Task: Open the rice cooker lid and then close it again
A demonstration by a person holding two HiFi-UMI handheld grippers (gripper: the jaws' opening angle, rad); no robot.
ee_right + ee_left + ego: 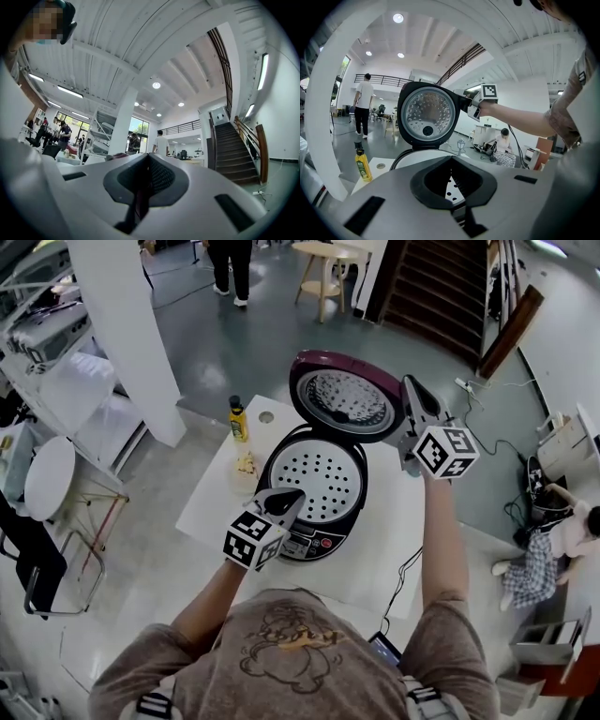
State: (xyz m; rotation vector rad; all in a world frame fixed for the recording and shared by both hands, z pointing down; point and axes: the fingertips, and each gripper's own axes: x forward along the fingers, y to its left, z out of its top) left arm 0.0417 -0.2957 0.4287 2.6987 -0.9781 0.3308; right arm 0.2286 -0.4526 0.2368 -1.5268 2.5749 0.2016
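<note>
The rice cooker [281,460] stands on a white table [380,554], its maroon lid [347,399] swung up and its perforated inner tray showing. My right gripper [410,382] is shut with nothing in it, its tips against the lid's right rim; the left gripper view shows this same gripper [468,101] beside the lid [426,115]. A sliver of maroon rim [116,156] lies just left of the right gripper [145,155]. My left gripper [289,495] is shut and holds nothing, hovering over the cooker's front edge above the control panel [309,545]. In its own view the left gripper [452,158] points at the tray.
A yellow oil bottle [238,418] and a small food item [246,463] sit on the table's left part. A white pillar [131,334] rises at far left, with a round white stool [47,474] nearer. A person [553,549] sits on the floor at right. A black cable [405,573] trails off the table.
</note>
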